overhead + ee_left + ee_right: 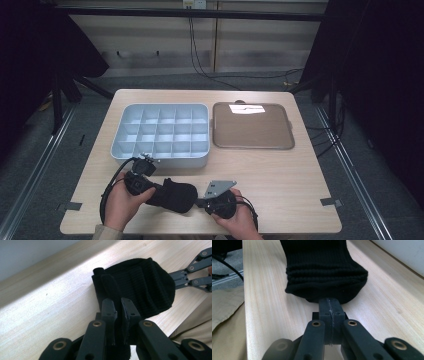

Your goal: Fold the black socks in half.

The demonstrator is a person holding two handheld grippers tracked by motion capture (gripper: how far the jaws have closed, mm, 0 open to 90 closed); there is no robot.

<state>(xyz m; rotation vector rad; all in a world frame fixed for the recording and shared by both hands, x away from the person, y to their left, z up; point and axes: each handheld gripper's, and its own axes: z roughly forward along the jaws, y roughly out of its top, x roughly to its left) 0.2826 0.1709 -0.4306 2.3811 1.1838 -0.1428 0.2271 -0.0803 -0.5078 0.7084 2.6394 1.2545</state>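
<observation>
A: Light wood counter [280, 170], dark curtains L and R, cables on the floor beyond. Far half of the counter: white compartment tray [162, 159] on the L, flat brown tray [252, 146] just beside it on the R. Both look unloaded.

B: Work item?

A: Black knit sock [172, 195], folded or rolled into a thick bundle, near edge of counter, between the two hands. Well apart from both trays, nearer the white one.

B: Axis?

A: Long axis runs roughly L–R, parallel to the near edge, slight tilt. Left gripper [119, 315] sits at the L end, right gripper [329, 310] at the R end, so the grippers face each other along the sock.

B: Jaw state, L?

A: Nearly pressed together, pinching a strip of the black fabric; left gripper view has cloth caught between the two pads, rest of the bundle lying ahead of it.

B: R?

A: Pressed fully together, tips at the rounded ribbed end of the sock. Cannot tell whether any fabric is nipped between the pads or they just butt against it.

B: Which hand leads?

A: Judgement only: L has the sure hold. Sock lies to the R of it and near of the white tray, so any lift goes far and a bit L. R seems a steadying point.
</observation>
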